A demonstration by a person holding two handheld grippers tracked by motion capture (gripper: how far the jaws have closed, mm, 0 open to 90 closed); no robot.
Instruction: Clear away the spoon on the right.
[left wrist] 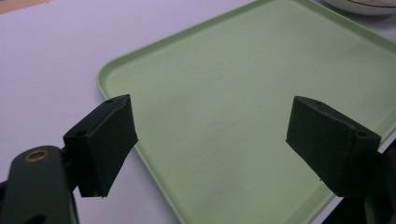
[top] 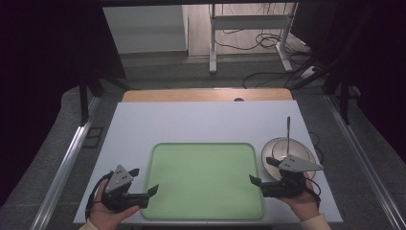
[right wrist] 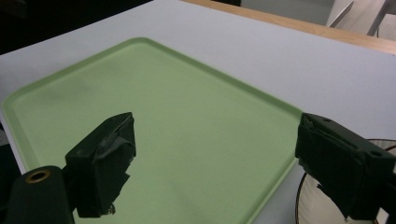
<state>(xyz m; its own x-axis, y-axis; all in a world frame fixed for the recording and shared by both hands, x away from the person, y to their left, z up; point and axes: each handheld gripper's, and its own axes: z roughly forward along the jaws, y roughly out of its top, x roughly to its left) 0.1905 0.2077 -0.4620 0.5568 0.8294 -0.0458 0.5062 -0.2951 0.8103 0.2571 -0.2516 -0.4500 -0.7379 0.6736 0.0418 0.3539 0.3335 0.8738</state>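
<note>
A pale green tray (top: 203, 179) lies flat at the front middle of the white table, with nothing on it. At the tray's front left corner my left gripper (top: 144, 181) is held open, its jaws pointing right over the tray's edge (left wrist: 112, 93). My right gripper (top: 264, 171) is open at the tray's front right corner, jaws pointing left toward the tray (right wrist: 154, 116). Just right of the tray sits a white bowl (top: 287, 152) with a dark rim line, a spoon (top: 288, 134) standing in it. The bowl's rim (right wrist: 303, 200) lies beside my right jaw.
The white table top (top: 201, 122) runs back to a wooden strip (top: 206, 95). Beyond it are a table's metal legs (top: 213, 48) and loose cables (top: 268, 43) on the floor. Metal rails (top: 67, 158) run along both sides.
</note>
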